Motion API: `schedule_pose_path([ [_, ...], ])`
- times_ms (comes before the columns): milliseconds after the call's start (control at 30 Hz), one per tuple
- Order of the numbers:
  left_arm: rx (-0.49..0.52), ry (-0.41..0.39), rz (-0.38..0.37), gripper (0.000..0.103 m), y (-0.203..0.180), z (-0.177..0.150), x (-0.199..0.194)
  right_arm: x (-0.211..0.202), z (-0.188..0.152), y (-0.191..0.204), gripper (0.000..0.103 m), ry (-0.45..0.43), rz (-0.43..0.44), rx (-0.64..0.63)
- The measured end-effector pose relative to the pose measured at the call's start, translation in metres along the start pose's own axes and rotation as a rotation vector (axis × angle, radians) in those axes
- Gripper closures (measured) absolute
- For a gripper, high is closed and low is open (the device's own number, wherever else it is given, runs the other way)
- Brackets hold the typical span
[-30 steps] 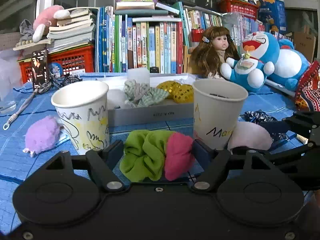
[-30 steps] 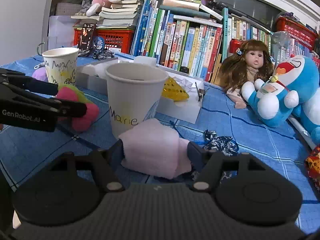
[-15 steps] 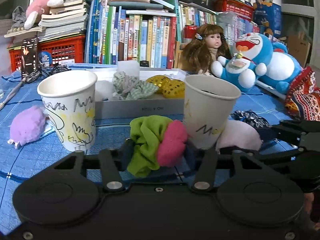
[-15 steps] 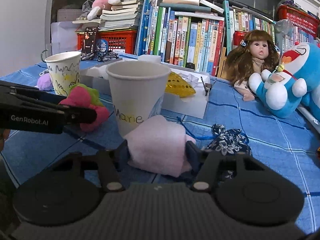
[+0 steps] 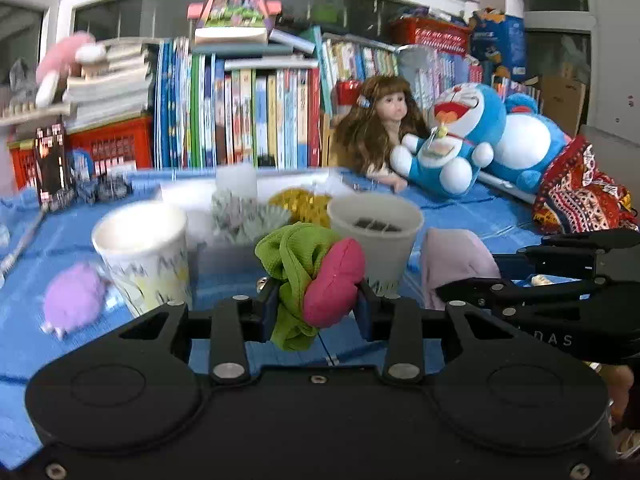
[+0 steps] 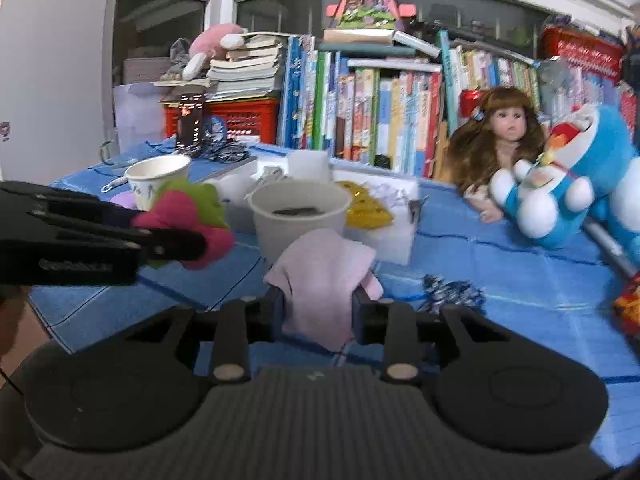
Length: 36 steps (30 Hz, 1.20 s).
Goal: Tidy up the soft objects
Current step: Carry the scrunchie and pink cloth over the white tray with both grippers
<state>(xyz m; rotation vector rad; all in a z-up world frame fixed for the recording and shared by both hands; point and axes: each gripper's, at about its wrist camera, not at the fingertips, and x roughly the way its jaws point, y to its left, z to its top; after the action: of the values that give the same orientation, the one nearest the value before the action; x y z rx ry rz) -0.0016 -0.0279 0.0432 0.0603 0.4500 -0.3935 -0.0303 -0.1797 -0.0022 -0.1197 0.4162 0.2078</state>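
Observation:
My left gripper is shut on a green and pink scrunchie and holds it above the blue cloth, in front of two paper cups. The scrunchie also shows in the right wrist view. My right gripper is shut on a pale pink soft cloth and holds it lifted just in front of the plain paper cup. That cup has something dark inside. A drawn-on paper cup stands to the left.
A white tray behind the cups holds a gold scrunchie and a checked one. A purple fluffy thing lies left, a dark patterned scrunchie right. A doll, a blue plush and books stand behind.
Both grippers have closed on their objects and lifted them off the cloth. The scrunchie and the pink cloth now sit higher, near the rim of the plain cup.

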Motion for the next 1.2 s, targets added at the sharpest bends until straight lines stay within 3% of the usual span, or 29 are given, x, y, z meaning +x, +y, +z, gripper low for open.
schedule_pose_path([
  [200, -0.001, -0.017, -0.051, 0.067, 0.012, 0.031, -0.022, -0.024, 0.017, -0.001, 0.065, -0.031, -0.056, 0.000],
  [400, 0.012, -0.050, -0.054, 0.067, 0.034, 0.074, -0.032, -0.030, 0.056, -0.020, 0.065, -0.080, -0.114, 0.061],
  [600, -0.033, -0.039, -0.068, 0.067, 0.068, 0.121, -0.015, -0.007, 0.101, -0.037, 0.064, -0.094, -0.076, 0.055],
  [800, -0.045, -0.017, -0.039, 0.067, 0.101, 0.157, 0.012, 0.040, 0.145, -0.060, 0.064, -0.031, -0.056, 0.093],
  [933, -0.082, 0.034, -0.024, 0.067, 0.124, 0.176, 0.046, 0.076, 0.165, -0.072, 0.064, 0.025, -0.028, 0.132],
  [1200, -0.189, 0.240, -0.036, 0.066, 0.172, 0.189, 0.138, 0.161, 0.192, -0.077, 0.064, 0.170, 0.019, 0.161],
])
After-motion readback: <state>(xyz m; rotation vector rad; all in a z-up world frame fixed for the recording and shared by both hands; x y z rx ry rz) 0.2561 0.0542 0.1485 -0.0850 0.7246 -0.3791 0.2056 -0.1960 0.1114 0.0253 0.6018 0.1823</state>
